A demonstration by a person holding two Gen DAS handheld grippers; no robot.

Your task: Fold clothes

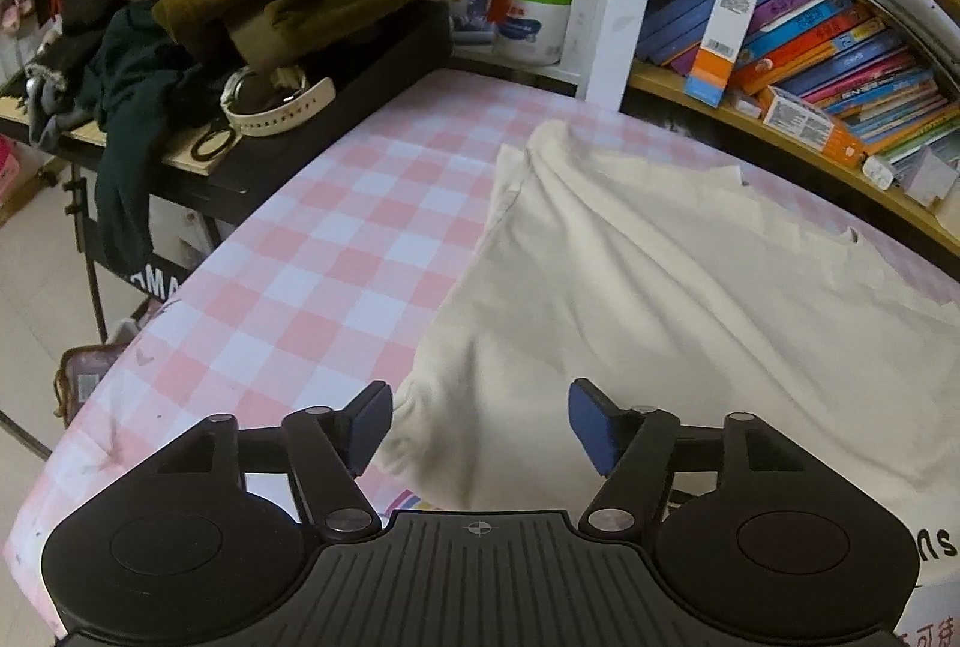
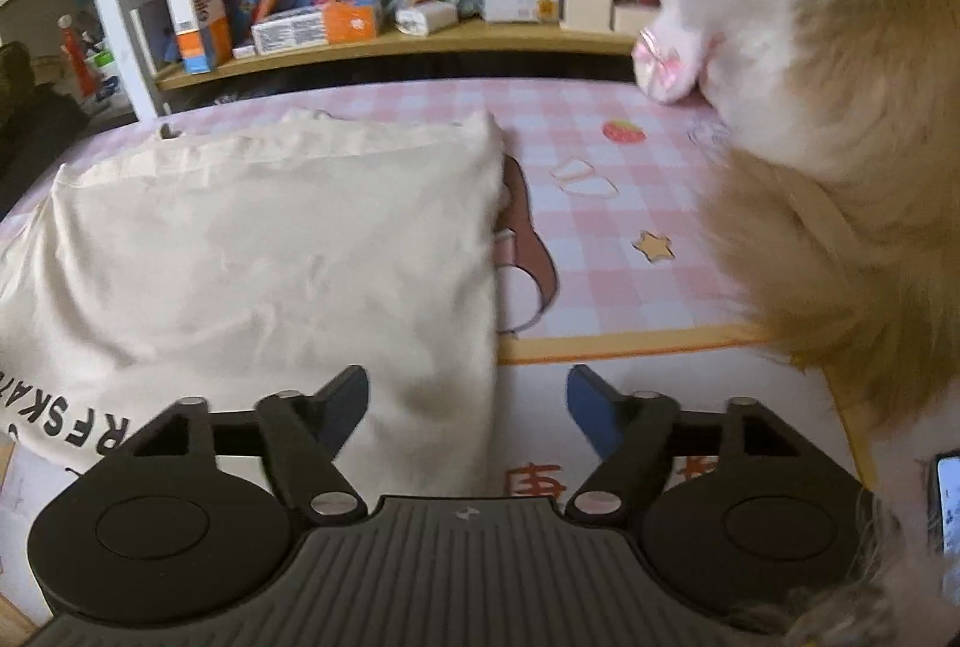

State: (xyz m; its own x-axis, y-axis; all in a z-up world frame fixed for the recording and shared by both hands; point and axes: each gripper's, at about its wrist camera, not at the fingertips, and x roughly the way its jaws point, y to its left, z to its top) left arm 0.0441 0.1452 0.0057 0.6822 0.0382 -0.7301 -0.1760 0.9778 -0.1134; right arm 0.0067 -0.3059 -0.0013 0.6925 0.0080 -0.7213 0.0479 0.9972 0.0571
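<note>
One cream garment (image 1: 690,287) lies spread on the pink checked counter (image 1: 288,275), ahead of both tools and reaching back under them. It looks partly folded: its side edges run straight and a doubled layer shows along its far left edge, so its long axis seems to run away from the tools toward the bookshelf (image 2: 372,41). Black lettering sits at the near end, close under the tools, and the far end shows small notches I cannot identify.

Left tool (image 1: 477,425) hovers over the garment's near left edge, jaws wide apart and holding nothing. Right tool (image 2: 468,410) straddles the near right edge, equally spread and empty. That placement suits pinching both near corners, though it would equally fit having just let go.

A fluffy cream-and-tan plush (image 2: 840,137) crowds the right tool's right side.
</note>
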